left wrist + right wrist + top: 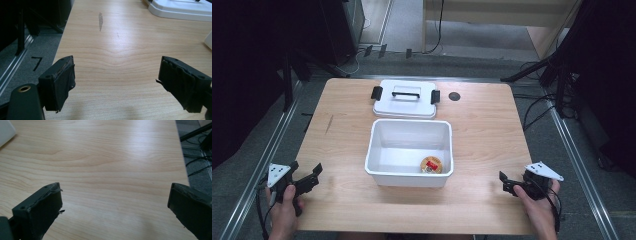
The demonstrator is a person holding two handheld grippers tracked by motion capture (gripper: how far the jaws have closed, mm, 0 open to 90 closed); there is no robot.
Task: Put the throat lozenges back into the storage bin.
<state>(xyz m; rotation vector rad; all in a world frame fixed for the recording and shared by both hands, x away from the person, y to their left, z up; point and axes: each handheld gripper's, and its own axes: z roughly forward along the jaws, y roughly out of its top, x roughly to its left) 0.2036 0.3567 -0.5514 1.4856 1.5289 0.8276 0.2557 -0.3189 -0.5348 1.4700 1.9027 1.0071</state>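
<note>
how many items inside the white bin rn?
1: a small round container with a red label, at the near right corner of the white bin. The near wall may hide others.

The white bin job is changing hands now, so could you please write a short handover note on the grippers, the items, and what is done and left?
Left gripper: open, holding nothing, at the near left edge of the table.
Right gripper: open, holding nothing, at the near right edge.
White bin: mid-table, uncovered. A small round container with a red and yellow top lies inside, in its near right corner.
Lid: flat on the table just behind the bin, black handle and clips up.
Done: the container is in the bin.
Left, most likely: place the lid on the bin and close the clips.
</note>
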